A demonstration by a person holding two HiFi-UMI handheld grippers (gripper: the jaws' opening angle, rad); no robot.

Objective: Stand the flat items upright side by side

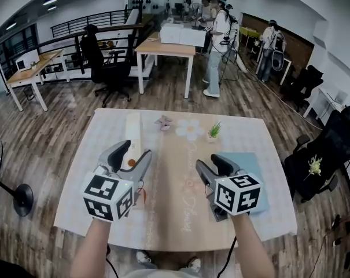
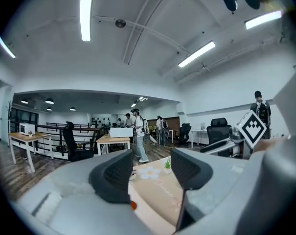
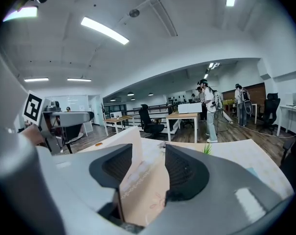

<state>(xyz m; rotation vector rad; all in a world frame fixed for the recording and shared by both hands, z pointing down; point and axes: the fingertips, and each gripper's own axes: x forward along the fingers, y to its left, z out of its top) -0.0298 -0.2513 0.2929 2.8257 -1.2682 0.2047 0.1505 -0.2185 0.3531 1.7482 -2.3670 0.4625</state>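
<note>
Nearest you, the left gripper (image 1: 136, 149) has its jaws spread wide with nothing between them. The right gripper (image 1: 209, 161) has its jaws partly apart. Only the counter's tan cloth (image 1: 175, 184) and a pale edge show through the gap, and neither pad seems to press on anything.

I'd say the task has barely begun: nothing stands upright yet. The long cream flat item (image 1: 132, 126) lies on the counter (image 1: 105, 135) just beside your left gripper. The pale blue flat item (image 1: 254, 158) lies under your right gripper. Both still need lifting and setting on edge next to each other.

Farther along the counter, a small pink ornament (image 1: 163, 122) and a little potted plant (image 1: 213, 132) sit near the far edge, so keep the standing spot short of them. Beyond are a black office chair (image 1: 108, 68), a wooden desk (image 1: 163, 46) and people standing (image 1: 216, 45), all well apart from your work.
</note>
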